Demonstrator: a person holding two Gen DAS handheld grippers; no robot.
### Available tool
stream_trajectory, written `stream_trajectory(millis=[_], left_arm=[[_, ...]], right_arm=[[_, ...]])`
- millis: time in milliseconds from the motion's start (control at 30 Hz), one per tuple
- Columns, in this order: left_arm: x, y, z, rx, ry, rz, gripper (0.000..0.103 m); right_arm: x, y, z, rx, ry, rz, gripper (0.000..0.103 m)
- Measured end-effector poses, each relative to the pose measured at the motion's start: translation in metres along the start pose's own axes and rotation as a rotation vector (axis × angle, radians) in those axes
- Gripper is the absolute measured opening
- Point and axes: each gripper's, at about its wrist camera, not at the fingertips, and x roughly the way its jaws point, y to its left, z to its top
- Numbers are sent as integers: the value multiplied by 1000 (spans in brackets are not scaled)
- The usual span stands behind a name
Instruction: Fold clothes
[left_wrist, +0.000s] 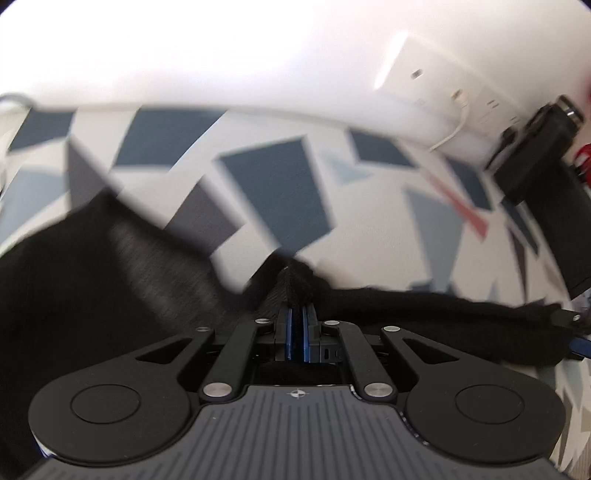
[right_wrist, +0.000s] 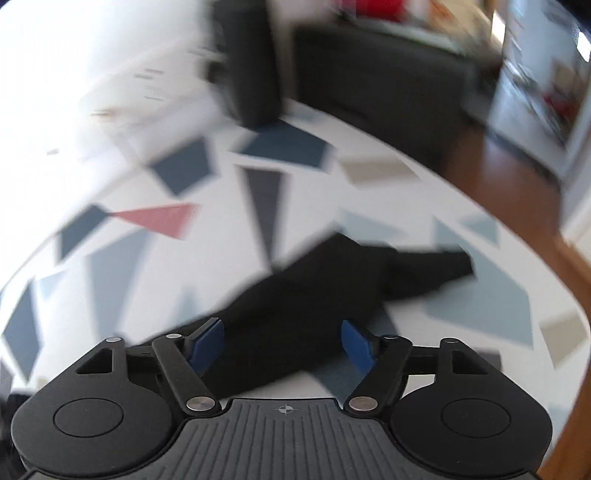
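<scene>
A black garment (left_wrist: 92, 280) lies on a white cloth with blue, grey and red shapes. My left gripper (left_wrist: 295, 295) is shut on a bunched fold of it, and a taut black edge (left_wrist: 424, 306) runs off to the right. In the right wrist view another part of the black garment (right_wrist: 325, 291) stretches flat over the patterned surface, ending in a narrow sleeve-like tip (right_wrist: 443, 266). My right gripper (right_wrist: 282, 341) hangs over it with its blue pads (right_wrist: 207, 343) wide apart and nothing pinched between them. The picture is blurred.
A white wall with sockets (left_wrist: 443, 85) and a white cable (left_wrist: 458, 122) stands behind the surface. A black device (left_wrist: 535, 158) shows at the right edge. A dark sofa (right_wrist: 388, 74), a dark box (right_wrist: 247, 62) and wooden floor (right_wrist: 524, 177) lie beyond the patterned surface's edge.
</scene>
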Motion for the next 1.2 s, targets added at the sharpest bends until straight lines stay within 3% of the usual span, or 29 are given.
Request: stream_trajectory(millis=[100,167,333,400,500,700,900,1067,1100,1167,1200], left_arm=[[4,-12,19,23,-37,-53,7],[-1,-14,31,31,-53,-58,15],[-47,16,40,63,-192,-49,59],[-64,39,34,52,-229,-5,68],[-75,75,19,-12,-213,76,68],[-75,137,-11,-95,-166,228,68],[-71,176,-14,-74,-164,280,68],[-63,176,-8,18,-91,247,68],[-65,172,-7,31,-100,231,72],[-65,164,-5,54,-111,223,94],[-66,160,-5,66,-117,220,102]], right_arm=[[1,29,2,-132,-13,120,68],[8,46,2,-200,-5,195,68],[31,96,-2,-372,-14,289,68],[35,111,-7,-423,-12,317,68],[39,133,-18,-466,3,345,68],[39,155,-30,-374,102,394,69],[58,170,-16,-368,161,406,69],[56,179,-16,-460,156,343,69],[52,179,-17,-483,151,343,69],[40,174,-18,-494,111,381,76],[33,169,-19,-487,73,416,91]])
